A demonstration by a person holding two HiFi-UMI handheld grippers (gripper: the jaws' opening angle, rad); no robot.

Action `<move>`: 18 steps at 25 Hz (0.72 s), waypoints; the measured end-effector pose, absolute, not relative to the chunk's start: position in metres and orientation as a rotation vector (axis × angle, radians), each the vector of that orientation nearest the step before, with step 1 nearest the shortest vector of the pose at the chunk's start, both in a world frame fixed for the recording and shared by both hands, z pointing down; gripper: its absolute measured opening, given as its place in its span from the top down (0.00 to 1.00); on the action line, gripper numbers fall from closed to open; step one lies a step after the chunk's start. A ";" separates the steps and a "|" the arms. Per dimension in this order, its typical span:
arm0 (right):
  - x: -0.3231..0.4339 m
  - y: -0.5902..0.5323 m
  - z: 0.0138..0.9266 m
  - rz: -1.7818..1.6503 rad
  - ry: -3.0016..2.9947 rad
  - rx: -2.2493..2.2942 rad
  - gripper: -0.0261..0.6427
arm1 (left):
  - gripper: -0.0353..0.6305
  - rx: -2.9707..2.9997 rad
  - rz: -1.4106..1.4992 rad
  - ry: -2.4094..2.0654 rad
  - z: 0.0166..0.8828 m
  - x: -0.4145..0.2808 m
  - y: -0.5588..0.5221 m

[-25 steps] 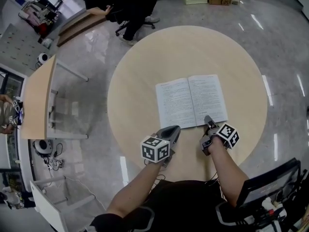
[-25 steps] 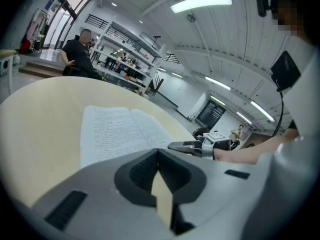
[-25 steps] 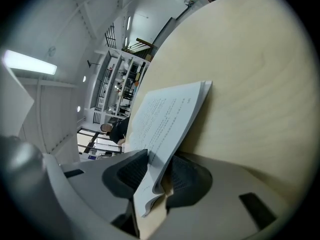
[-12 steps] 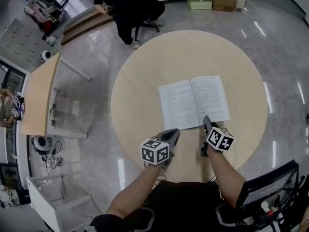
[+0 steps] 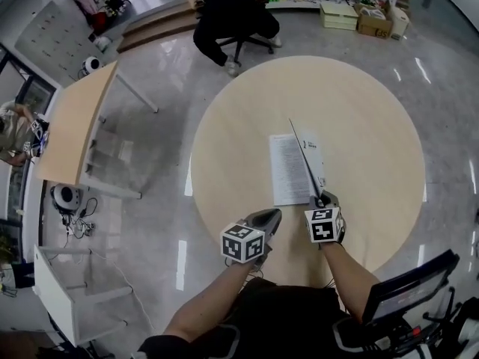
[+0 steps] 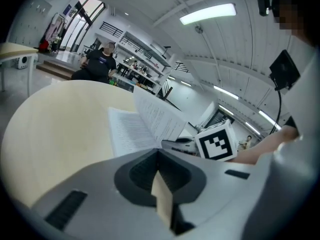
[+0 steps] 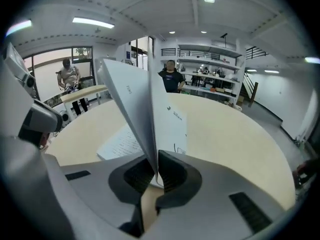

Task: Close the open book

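The book [image 5: 287, 169] lies on the round wooden table [image 5: 367, 111]. Its left half rests flat with the print facing up. Its right half [image 5: 307, 163] stands nearly upright over the spine. My right gripper [image 5: 322, 199] is shut on the near edge of that raised half [image 7: 131, 106], and the pads pinch the sheets. The flat left page [image 7: 120, 143] shows beneath it. My left gripper [image 5: 269, 215] hovers over the table's near edge, left of the book, shut with nothing in it [image 6: 159, 153]. From there I see the raised pages [image 6: 159, 117].
A person sits on a chair [image 5: 233, 10] beyond the table's far side. A small wooden desk [image 5: 71, 126] stands at the left. Boxes [image 5: 361, 17] sit by the back shelves. A monitor [image 5: 410, 283] is at the near right.
My right gripper rolled, closed on the book's right half and swung it up from flat to nearly upright. My left gripper shifted slightly to the right.
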State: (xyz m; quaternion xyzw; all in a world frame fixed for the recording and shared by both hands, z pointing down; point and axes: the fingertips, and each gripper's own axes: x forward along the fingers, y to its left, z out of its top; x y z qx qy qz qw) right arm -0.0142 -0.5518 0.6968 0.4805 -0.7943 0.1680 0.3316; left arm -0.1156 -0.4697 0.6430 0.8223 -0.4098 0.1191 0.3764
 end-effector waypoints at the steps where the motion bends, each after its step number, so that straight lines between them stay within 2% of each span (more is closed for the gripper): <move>1: -0.021 -0.551 0.701 0.422 -2.058 1.229 0.94 | 0.96 2.099 0.296 -1.058 0.642 -0.122 -0.466; 14: -0.052 -0.546 0.748 -0.037 -1.766 0.854 0.87 | 0.96 2.058 0.241 -1.112 0.663 -0.154 -0.446; 18: -0.064 -0.526 0.750 -0.053 -1.760 0.762 0.83 | 0.96 2.060 0.222 -1.100 0.663 -0.159 -0.438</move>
